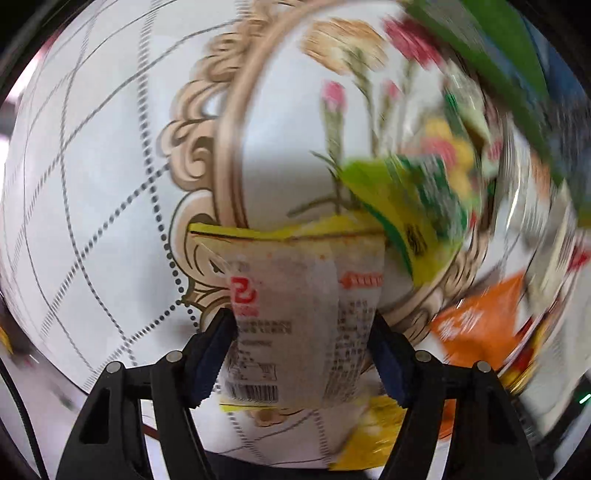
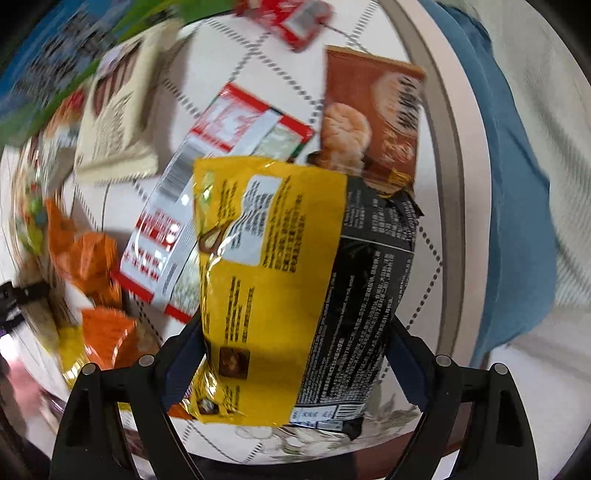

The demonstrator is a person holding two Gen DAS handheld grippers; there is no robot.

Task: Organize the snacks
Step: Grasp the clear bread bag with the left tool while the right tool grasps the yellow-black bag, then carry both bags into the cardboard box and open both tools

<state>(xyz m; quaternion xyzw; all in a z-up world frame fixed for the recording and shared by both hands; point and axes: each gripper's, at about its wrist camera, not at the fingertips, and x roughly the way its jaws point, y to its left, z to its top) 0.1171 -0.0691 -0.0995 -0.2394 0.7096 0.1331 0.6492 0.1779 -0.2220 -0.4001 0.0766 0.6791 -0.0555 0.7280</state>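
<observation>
My left gripper (image 1: 304, 343) is shut on a white and yellow snack packet (image 1: 295, 314) with printed text and a barcode, held above the patterned tablecloth (image 1: 92, 184). My right gripper (image 2: 295, 354) is shut on a yellow snack bag (image 2: 266, 258) and a black snack bag (image 2: 369, 277) pressed together, held above the table. Beyond them lie a red and white packet (image 2: 221, 155), a brown biscuit packet (image 2: 373, 122) and a cream box (image 2: 114, 125). A yellow-green packet (image 1: 406, 206) lies blurred ahead of the left gripper.
An orange packet (image 1: 480, 325) lies right of the left gripper; orange packets (image 2: 88, 258) lie left of the right one. A green and blue box (image 2: 55, 74) stands at the far left. A red packet (image 2: 291, 18) lies at the back. A blue cloth (image 2: 517, 184) hangs past the table edge.
</observation>
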